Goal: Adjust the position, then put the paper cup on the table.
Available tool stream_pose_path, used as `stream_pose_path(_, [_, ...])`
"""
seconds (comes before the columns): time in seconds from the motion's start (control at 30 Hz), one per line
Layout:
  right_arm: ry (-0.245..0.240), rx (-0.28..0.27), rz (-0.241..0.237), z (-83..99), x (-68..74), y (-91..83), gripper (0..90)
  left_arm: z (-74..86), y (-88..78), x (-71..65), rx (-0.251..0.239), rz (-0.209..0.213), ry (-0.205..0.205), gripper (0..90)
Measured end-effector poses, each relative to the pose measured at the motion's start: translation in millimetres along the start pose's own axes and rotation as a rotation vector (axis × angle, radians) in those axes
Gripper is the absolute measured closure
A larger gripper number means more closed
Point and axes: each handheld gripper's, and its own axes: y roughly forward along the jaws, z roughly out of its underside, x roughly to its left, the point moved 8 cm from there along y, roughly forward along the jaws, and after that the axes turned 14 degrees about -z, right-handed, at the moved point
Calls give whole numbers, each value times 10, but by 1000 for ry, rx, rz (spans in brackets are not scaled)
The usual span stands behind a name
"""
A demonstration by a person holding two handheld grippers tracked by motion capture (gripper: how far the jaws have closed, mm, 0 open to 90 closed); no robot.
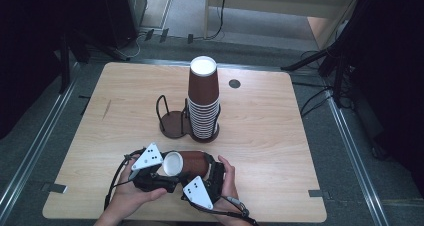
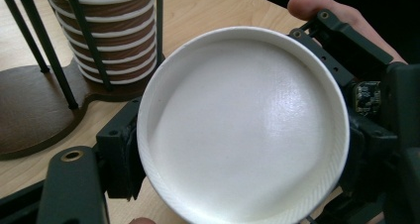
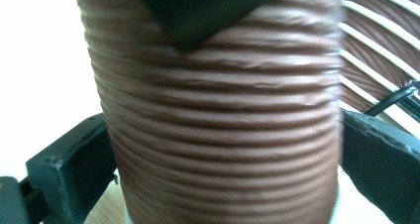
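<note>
A brown ribbed paper cup [image 1: 192, 162] lies on its side just above the table's front, held between both grippers. My left gripper [image 1: 170, 166] is shut on its rim end; in the left gripper view the white inside of the cup [image 2: 242, 130] faces the camera with a black jaw on each side. My right gripper [image 1: 210, 168] is shut on the cup's body [image 3: 223, 135], one jaw touching each side. Behind them a tall stack of the same cups [image 1: 203, 103] stands in one ring of a dark two-ring wire holder [image 1: 172, 123].
The holder's other ring stands without cups. A small dark round disc [image 1: 234, 83] sits in the wooden table [image 1: 260, 151] near its far edge. Stand legs and cables lie on the floor to the left, right and behind the table.
</note>
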Motion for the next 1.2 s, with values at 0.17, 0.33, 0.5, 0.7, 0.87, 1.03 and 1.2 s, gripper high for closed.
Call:
stream_pose_path(0.17, [9, -20, 7, -38, -52, -37, 0, -43, -23, 49, -61, -18, -20, 227])
stream_pose_path(0.33, [-7, -28, 6, -73, -75, -76, 0, -78, -50, 134, -123, -46, -47, 230])
stream_pose_path(0.5, [2, -53, 4, -151, -65, -108, 0, -124, -86, 195, -184, -66, -76, 231])
stream_pose_path(0.7, [9, -87, 6, -250, -64, -150, 0, -168, -127, 258, -249, -98, -82, 231])
stream_pose_path(0.87, [10, -106, 15, -311, -80, -188, 0, -196, -154, 301, -286, -124, -86, 232])
stream_pose_path(1.03, [77, -143, 32, -376, -147, -236, 0, -228, -187, 365, -362, -160, -108, 231])
stream_pose_path(1.2, [112, -151, 39, -387, -197, -257, 0, -235, -202, 406, -389, -184, -121, 231])
